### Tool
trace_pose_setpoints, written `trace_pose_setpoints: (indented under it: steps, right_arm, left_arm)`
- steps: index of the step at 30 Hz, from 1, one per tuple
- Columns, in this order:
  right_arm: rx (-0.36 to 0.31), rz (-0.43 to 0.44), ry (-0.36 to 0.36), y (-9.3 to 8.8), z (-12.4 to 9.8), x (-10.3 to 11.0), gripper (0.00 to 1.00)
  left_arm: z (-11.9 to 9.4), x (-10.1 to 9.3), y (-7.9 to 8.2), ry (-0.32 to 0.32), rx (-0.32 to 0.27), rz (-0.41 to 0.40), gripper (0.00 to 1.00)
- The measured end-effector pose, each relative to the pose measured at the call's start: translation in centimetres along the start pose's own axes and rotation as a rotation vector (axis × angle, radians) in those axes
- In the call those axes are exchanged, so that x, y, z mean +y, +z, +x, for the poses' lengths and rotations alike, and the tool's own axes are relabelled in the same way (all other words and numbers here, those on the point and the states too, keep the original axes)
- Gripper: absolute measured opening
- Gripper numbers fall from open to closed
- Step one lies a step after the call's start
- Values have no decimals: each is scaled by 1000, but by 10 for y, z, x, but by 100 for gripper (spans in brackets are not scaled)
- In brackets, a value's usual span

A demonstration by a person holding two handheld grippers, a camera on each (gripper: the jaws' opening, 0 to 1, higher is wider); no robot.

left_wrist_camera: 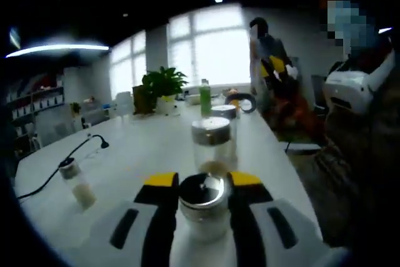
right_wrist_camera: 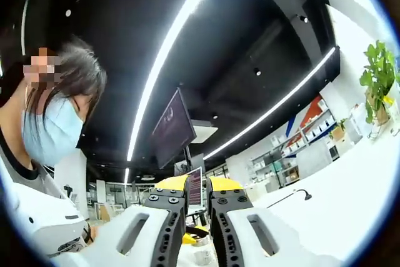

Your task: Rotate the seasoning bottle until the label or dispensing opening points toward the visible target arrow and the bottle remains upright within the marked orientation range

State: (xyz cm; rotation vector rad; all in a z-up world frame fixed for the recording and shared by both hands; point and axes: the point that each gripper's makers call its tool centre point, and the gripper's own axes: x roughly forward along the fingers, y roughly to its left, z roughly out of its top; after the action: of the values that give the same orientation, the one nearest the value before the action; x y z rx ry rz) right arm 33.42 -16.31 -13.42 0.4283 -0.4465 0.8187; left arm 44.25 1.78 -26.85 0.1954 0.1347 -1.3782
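L gripper (left_wrist_camera: 203, 182) is clamping the seasoning bottle (left_wrist_camera: 203, 207) upright btwn its jaws on the table (left_wrist_camera: 144, 148); a glass jar (left_wrist_camera: 211, 145) is standing just ahead. R gripper (right_wrist_camera: 198, 199) is pointing up w/ jaws nearly closed, holding nothing.

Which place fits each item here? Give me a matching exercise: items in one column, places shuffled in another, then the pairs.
Items:
1. silver-capped bottle
2. green bottle
3. plant
4. small jar

Places:
A. near the table's left edge, by the black cable
B. between the left hand-held gripper's jaws
C. far end of the table, by the window, in a white pot
D. far end, right of the plant

Pairs: 1-B, 2-D, 3-C, 4-A
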Motion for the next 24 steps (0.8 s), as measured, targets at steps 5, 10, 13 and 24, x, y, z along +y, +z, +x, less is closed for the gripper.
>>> trace_pose_setpoints:
  steps: [5,10,13,24]
  right_arm:
    - [-1,-11,-29,3,-9,-11,9]
    - [-12,-17,-54,10,-19,-22,9]
    - [-25,-6,-66,11,-24,-28,9]
    - [-82,39,-75,16,-28,-33,9]
  left_arm:
    - [3,4,-1,-22,4,-52,34]
    - [-2,8,-9,55,-51,-204,46]
    - [-12,13,-3,175,-95,-176,46]
    - [-24,14,21,427,-203,-276,47]
